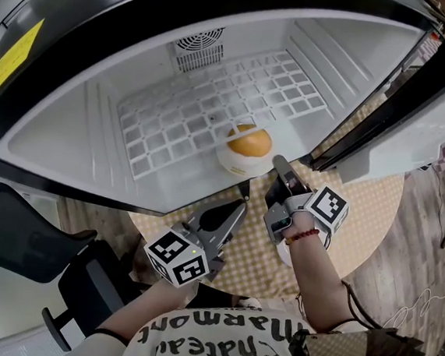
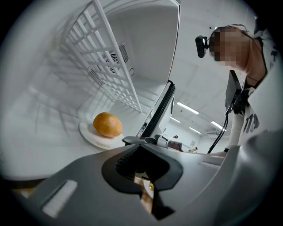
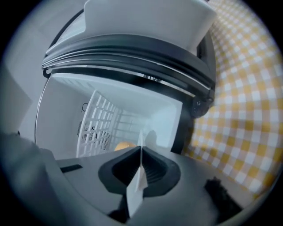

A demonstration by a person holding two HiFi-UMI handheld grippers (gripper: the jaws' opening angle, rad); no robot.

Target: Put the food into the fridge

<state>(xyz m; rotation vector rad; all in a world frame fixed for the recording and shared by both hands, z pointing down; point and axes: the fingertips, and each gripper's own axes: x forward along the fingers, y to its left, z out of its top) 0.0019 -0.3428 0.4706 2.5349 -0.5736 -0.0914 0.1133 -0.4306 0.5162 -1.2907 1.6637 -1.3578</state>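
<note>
A round golden bun [image 1: 249,141] lies on a white plate [image 1: 230,162] at the front of the open fridge's white floor [image 1: 70,139]. My right gripper [image 1: 279,165] reaches in from the right and is shut on the plate's rim. In the right gripper view the rim [image 3: 138,181] shows as a thin white sliver between the closed jaws, with the bun [image 3: 124,145] beyond. The left gripper view shows the bun [image 2: 107,124] and plate [image 2: 90,136] from the side. My left gripper [image 1: 241,207] hangs shut and empty in front of the fridge, below the plate.
A white wire shelf [image 1: 215,94] stands at the back of the fridge, by a vent [image 1: 200,40]. The fridge door [image 1: 417,106] is swung open at the right. The fridge rests on a table with a yellow checked cloth [image 1: 363,218]. A black chair [image 1: 21,232] stands at the lower left.
</note>
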